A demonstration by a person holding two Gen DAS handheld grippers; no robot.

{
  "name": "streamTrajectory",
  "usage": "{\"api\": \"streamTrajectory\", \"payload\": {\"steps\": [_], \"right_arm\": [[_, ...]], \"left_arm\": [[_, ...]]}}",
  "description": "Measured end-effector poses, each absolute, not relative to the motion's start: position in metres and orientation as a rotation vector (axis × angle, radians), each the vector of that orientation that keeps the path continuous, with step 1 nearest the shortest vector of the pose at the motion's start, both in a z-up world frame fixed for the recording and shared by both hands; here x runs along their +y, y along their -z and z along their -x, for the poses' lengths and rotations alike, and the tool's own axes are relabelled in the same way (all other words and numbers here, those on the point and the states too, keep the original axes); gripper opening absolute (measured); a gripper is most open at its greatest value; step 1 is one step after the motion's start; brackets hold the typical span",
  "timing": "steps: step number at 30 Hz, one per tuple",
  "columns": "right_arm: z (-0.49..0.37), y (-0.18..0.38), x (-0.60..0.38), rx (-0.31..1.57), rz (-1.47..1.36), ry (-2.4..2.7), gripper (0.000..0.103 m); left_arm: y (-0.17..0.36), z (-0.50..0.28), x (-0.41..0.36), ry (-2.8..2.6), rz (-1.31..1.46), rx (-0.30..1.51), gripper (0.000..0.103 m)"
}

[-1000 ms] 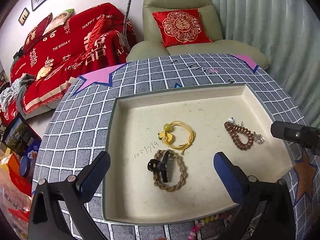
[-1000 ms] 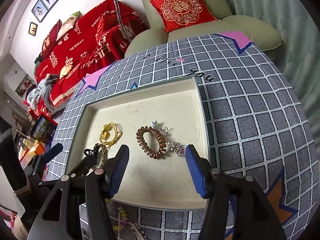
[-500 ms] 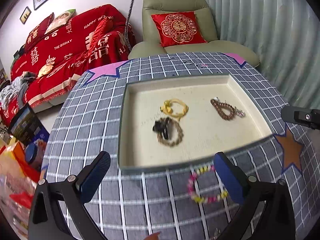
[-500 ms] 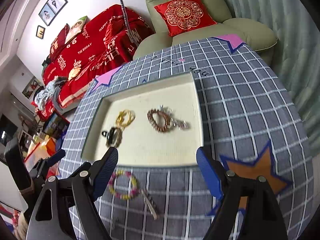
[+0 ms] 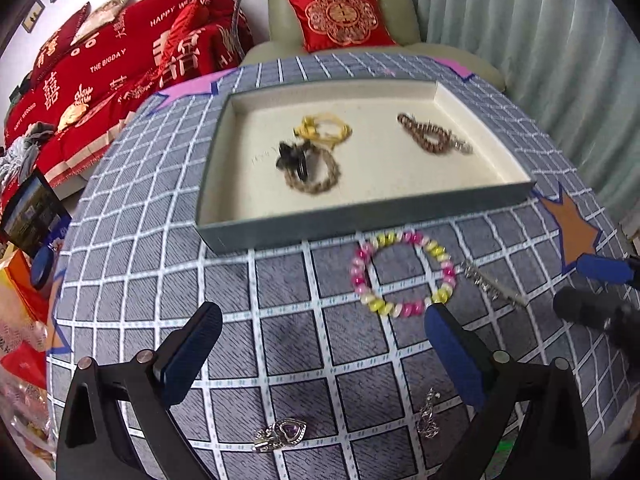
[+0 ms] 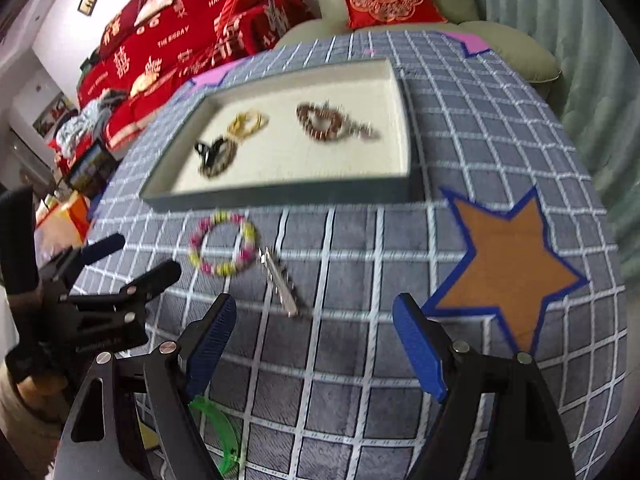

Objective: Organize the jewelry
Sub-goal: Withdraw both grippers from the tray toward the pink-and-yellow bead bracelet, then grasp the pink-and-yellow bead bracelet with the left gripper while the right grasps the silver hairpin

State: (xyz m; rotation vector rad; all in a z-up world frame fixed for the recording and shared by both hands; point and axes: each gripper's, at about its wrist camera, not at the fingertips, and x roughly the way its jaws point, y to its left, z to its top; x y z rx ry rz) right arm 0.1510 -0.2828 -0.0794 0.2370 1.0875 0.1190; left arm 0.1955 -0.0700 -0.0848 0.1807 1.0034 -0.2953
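Observation:
A cream-lined tray (image 5: 360, 220) (image 6: 280, 194) holds a yellow cord bracelet (image 5: 324, 128), a braided bracelet with a black clip (image 5: 310, 168) and a brown coil bracelet (image 5: 428, 136) (image 6: 324, 122). On the cloth in front of the tray lie a pink-and-yellow bead bracelet (image 5: 402, 272) (image 6: 222, 250), a silver hair clip (image 5: 492, 284) (image 6: 280, 280), a purple heart ring (image 5: 282, 432) and a silver charm (image 5: 428, 420). My left gripper (image 5: 320, 352) is open and empty, near the bead bracelet. My right gripper (image 6: 314, 340) is open and empty, near the hair clip.
The round table has a grey checked cloth (image 5: 140, 208) with an orange star patch (image 6: 508, 268). A green plastic piece (image 6: 216, 432) lies by the right gripper's left finger. A red sofa (image 5: 100, 60) and an armchair (image 5: 344, 12) stand behind.
Both grippers have pulled back from over the tray toward the table's near side. The bead bracelet, hair clip, ring and charm have come into view.

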Motion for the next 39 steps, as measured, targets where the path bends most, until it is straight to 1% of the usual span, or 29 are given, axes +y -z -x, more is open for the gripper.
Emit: {"api": "streamTrajectory", "payload": {"steps": [2,4,10,12,23,28,30,32,34,36,37,39], "right_arm": [[-0.15,0.087,-0.28,1.104,-0.226,-0.12,0.083],[-0.15,0.091,-0.279,1.112,-0.208,-0.117,0.083],[-0.149,0.098,-0.268,1.125,-0.142,-0.117,0.083],[-0.149,0.1,-0.264,1.128,-0.121,-0.12,0.083],[-0.158,0.109,-0.246,1.125,-0.023,-0.113,0.083],[-0.159,0.109,-0.238,1.112,0.044,-0.096,0.073],[-0.158,0.109,-0.235,1.104,0.07,-0.095,0.069],[-0.157,0.108,-0.234,1.104,0.073,-0.106,0.066],[-0.158,0.108,-0.233,1.104,0.079,-0.114,0.06],[-0.158,0.107,-0.231,1.107,0.085,-0.121,0.055],[-0.158,0.107,-0.229,1.108,0.087,-0.124,0.053],[-0.158,0.107,-0.228,1.112,0.088,-0.126,0.051]], "left_arm": [[0.088,-0.198,-0.069,0.292,-0.167,1.016,0.103],[0.089,-0.201,-0.068,0.297,-0.15,1.024,0.097],[0.095,-0.208,-0.071,0.296,-0.155,1.043,0.096],[0.095,-0.208,-0.074,0.308,-0.162,1.041,0.09],[0.103,-0.22,-0.091,0.326,-0.182,1.053,0.09],[0.107,-0.218,-0.1,0.339,-0.202,1.058,0.09],[0.106,-0.218,-0.101,0.352,-0.197,1.055,0.084],[0.105,-0.217,-0.104,0.355,-0.207,1.053,0.083],[0.105,-0.217,-0.106,0.369,-0.204,1.052,0.078],[0.104,-0.216,-0.108,0.375,-0.21,1.052,0.069],[0.103,-0.215,-0.11,0.383,-0.215,1.051,0.066],[0.102,-0.213,-0.112,0.394,-0.224,1.05,0.059]]}}
